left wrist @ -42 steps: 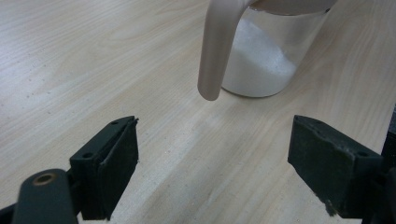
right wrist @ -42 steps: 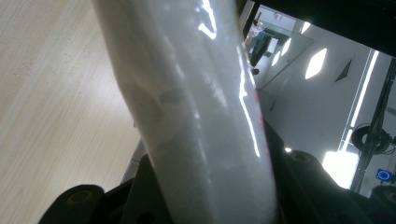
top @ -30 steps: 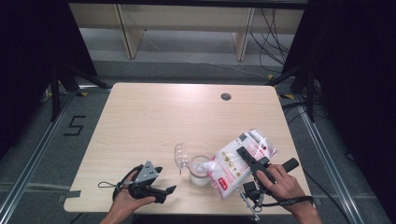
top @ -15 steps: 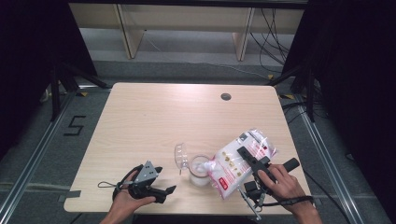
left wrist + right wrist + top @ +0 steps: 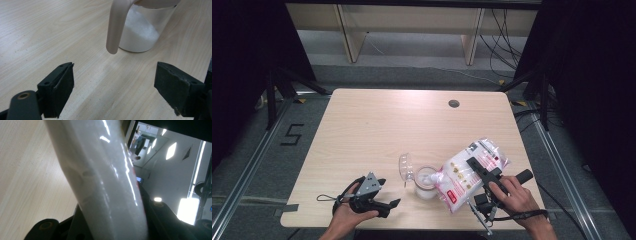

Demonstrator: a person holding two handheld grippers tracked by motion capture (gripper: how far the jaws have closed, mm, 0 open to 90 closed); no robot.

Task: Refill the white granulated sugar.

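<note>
High view: the right gripper (image 5: 478, 173) is holding a white bag (image 5: 464, 172) tilted, its lower end over the jar (image 5: 426, 182) of white powder near the desk (image 5: 377, 125) front edge. Its fingers have just been closing, clamping the bag between them. The left gripper (image 5: 384, 204) is resting on the desk, fingers (image 5: 61, 85) standing wide apart, holding nothing, the jar just ahead of them.

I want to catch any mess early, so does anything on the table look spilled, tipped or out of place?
No spill shows on the table. The bag is tilted on purpose, clamped in the right tool, its corner over the jar, which is part full of white grains. The jar's clear lid stands on edge beside it, which is the only odd sight.
</note>
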